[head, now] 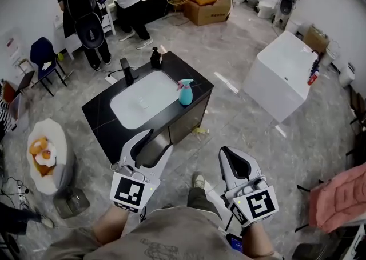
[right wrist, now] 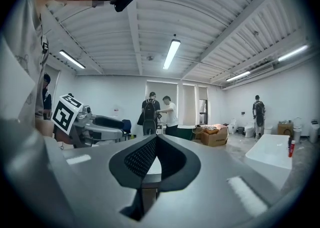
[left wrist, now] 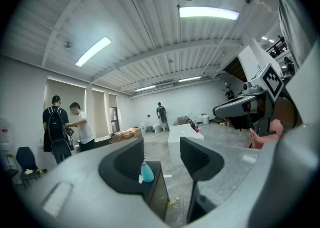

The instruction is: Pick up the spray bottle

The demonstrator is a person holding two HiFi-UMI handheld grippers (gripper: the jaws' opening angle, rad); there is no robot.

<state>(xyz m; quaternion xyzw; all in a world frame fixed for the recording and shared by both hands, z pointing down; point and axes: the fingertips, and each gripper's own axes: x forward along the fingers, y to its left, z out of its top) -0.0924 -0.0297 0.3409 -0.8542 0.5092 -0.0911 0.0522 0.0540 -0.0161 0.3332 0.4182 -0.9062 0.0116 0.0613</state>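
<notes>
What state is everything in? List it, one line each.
spray bottle: upright on the counter, ungrasped.
left gripper: open, empty.
right gripper: shut, empty.
soap dispenser: upright at the counter's back.
cardboard box: flaps open.

The spray bottle (head: 186, 92) stands alone at the right front edge of the counter (head: 103, 122), with open air above it and open floor (head: 246, 122) off its right side. The basin (head: 140, 102) dips away at its left. The faucet (head: 126, 71) and soap bottle (head: 155, 58) stand well apart at the back, out of the line from the left gripper (head: 153, 143) or right gripper (head: 231, 160).
</notes>
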